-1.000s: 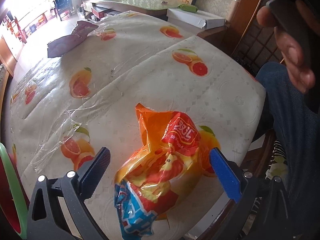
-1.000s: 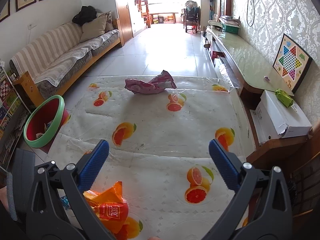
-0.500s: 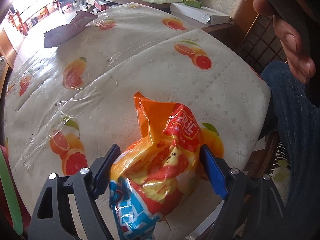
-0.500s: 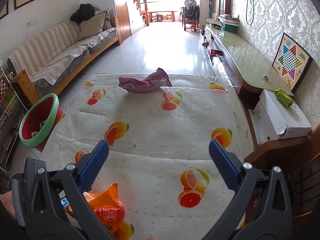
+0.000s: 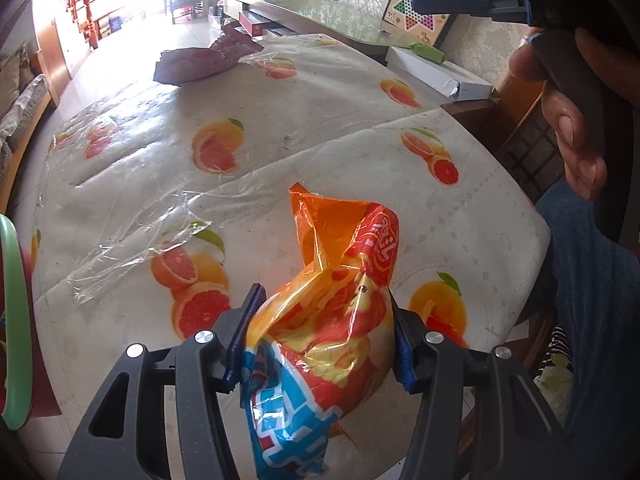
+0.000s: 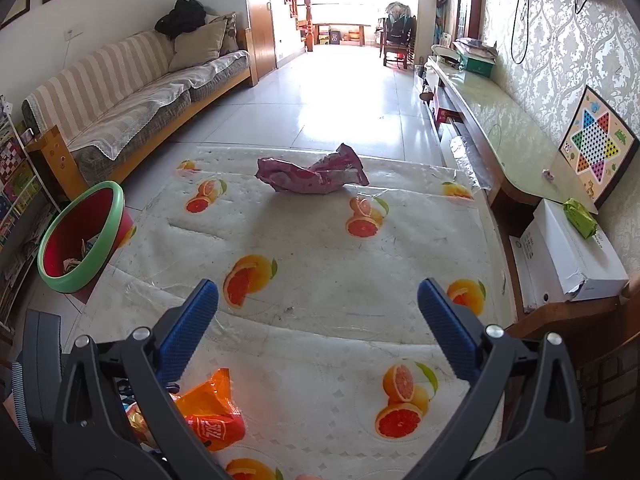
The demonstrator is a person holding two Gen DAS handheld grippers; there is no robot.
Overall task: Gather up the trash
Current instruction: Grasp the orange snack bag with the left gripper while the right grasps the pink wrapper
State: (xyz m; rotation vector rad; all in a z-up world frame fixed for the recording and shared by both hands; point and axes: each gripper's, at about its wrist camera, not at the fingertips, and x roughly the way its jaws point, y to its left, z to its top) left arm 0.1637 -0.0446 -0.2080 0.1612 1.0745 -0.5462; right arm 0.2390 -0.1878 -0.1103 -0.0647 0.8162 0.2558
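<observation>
Left gripper [image 5: 322,334]: your jaws just closed in, both pads pinching the orange snack bag [image 5: 332,320].
Bag spot: table's [image 5: 360,152] near edge.
Right gripper [image 6: 318,308]: wide open, empty.

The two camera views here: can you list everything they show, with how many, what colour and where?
snack bag: one, orange, yellow and blue, near edge of the table, between the left gripper's pads.
crumpled wrapper: one, dark pink, far end of the table.
tablecloth: one, white with orange fruit prints under clear film, covering the table.
bin: one, red with green rim, on the floor left of the table, some scraps inside.
sofa: one, beige striped, left wall.
white box: one, on a low shelf at right, a green packet on top.
Chinese checkers board: one, multicoloured, leaning on the right wall.
left gripper: black with blue pads, jaws just closing, pressing the bag.
right gripper: black with blue pads, open, nothing between.
</observation>
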